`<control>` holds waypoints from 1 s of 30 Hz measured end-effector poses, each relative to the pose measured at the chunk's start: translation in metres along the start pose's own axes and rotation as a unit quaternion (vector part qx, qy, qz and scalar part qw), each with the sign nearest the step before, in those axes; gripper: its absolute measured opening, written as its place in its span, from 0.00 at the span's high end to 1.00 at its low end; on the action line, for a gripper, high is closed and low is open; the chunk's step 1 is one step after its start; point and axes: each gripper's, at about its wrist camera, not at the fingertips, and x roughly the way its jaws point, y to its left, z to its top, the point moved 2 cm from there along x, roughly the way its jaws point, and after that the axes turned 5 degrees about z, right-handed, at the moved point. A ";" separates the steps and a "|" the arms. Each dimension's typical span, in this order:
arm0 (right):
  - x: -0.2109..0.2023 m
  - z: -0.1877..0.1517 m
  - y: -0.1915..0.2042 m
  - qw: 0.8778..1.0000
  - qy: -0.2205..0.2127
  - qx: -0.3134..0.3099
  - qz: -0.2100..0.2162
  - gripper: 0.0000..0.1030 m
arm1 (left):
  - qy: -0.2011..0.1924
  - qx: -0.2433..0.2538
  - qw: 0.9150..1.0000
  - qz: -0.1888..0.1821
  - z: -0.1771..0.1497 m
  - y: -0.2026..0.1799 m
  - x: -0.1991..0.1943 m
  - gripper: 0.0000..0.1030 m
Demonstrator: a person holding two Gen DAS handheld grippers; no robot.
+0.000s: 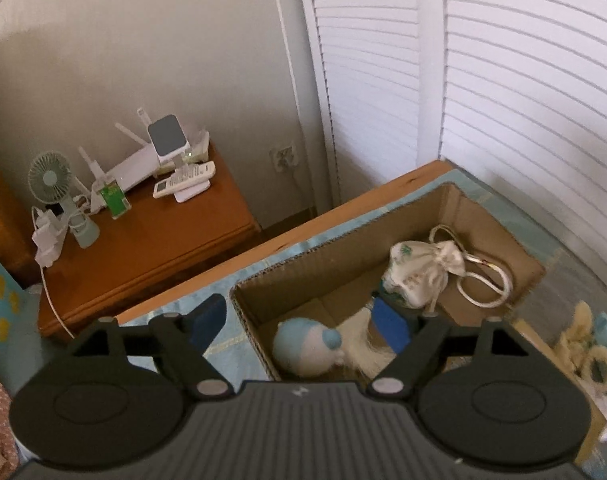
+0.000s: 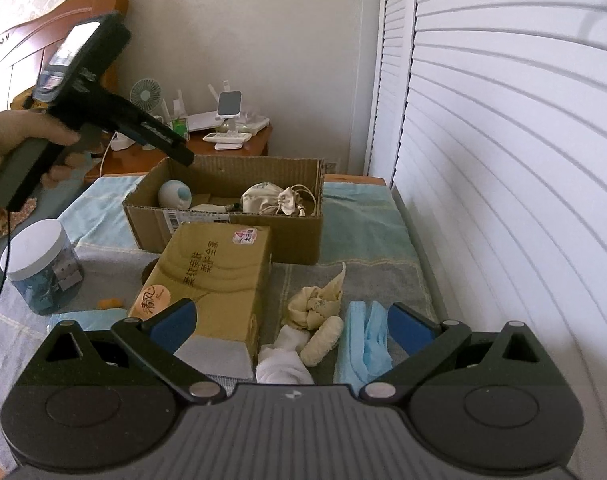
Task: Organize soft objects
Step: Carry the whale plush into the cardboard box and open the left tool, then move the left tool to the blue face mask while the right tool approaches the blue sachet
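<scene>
Inside cardboard box (image 1: 455,208), round blue-white plush (image 1: 307,346)

Matt corrugated cardboard box (image 1: 491,216), seemingly.

Open cardboard box (image 2: 231,232) on bed, cloth pouch (image 2: 269,200) inside, right gripper (image 2: 291,328) jaws apart

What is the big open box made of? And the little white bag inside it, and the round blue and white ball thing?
The box looks like plain brown cardboard: its cut rim shows wavy ridges. The white bag seems to be soft printed cloth, wrinkled and gathered at a drawstring. The ball toy looks plush and matte, though blur makes that uncertain.
</scene>
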 end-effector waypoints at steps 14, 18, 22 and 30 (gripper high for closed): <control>-0.026 -0.019 0.005 1.000 0.007 0.003 0.003 0.00 | -0.043 0.014 0.998 -0.032 -0.070 -0.027 -0.110 0.16; -0.031 -0.029 0.001 1.000 0.015 0.011 -0.001 0.00 | -0.042 0.016 0.998 -0.048 -0.101 -0.043 -0.129 0.16; -0.031 -0.041 -0.005 0.999 0.030 0.013 -0.007 0.00 | -0.035 0.020 0.997 -0.064 -0.129 -0.056 -0.139 0.14; -0.012 -0.062 -0.015 0.997 0.071 0.022 0.008 0.00 | -0.065 0.028 0.996 -0.048 -0.170 -0.072 -0.157 0.10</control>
